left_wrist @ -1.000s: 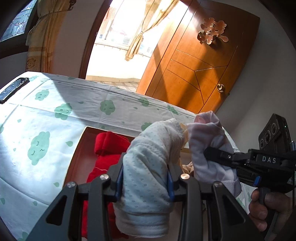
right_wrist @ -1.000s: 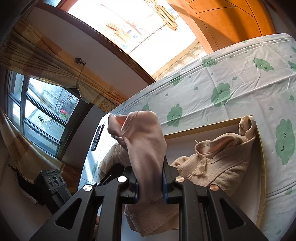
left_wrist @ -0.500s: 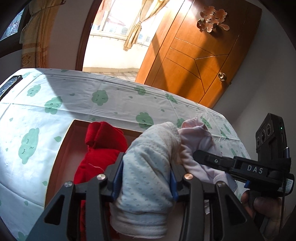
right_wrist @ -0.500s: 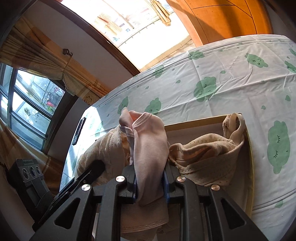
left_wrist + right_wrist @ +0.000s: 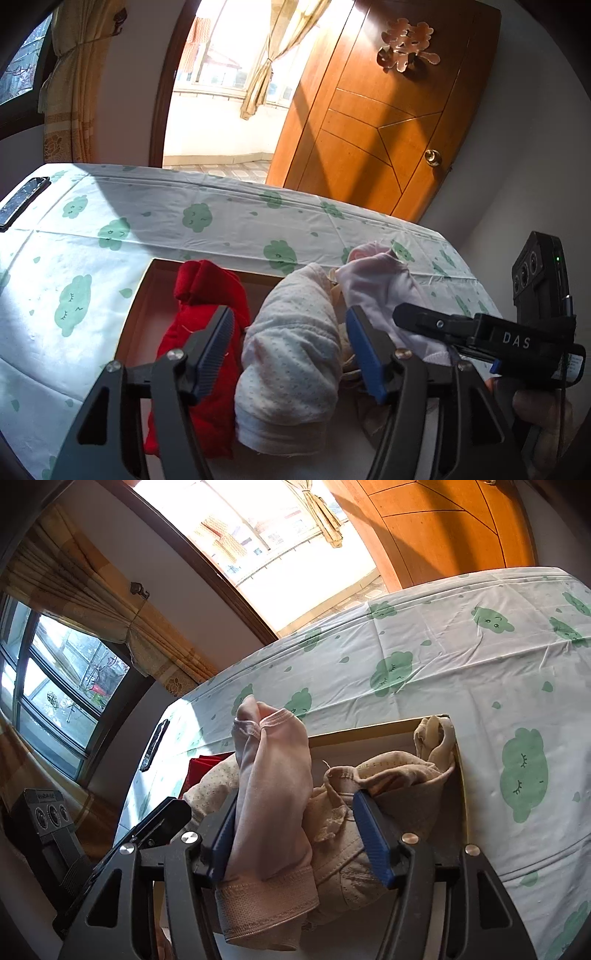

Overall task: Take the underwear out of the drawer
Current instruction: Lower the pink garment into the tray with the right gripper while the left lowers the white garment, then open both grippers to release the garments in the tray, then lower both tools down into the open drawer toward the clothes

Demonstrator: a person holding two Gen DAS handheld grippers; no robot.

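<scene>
Beige underwear (image 5: pixel 388 775) lies half hidden behind pink underwear (image 5: pixel 273 775).

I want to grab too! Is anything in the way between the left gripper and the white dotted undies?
Nothing visible. The white dotted undies sit right between the left gripper's open fingers, red clothes beside them.

Black angular two-finger left gripper (image 5: pixel 290 347) with ribbed blue pads and silver screws; the matching right gripper (image 5: pixel 295 830) bears white "DAS" lettering, bare-skinned hand (image 5: pixel 539 413) below.
</scene>
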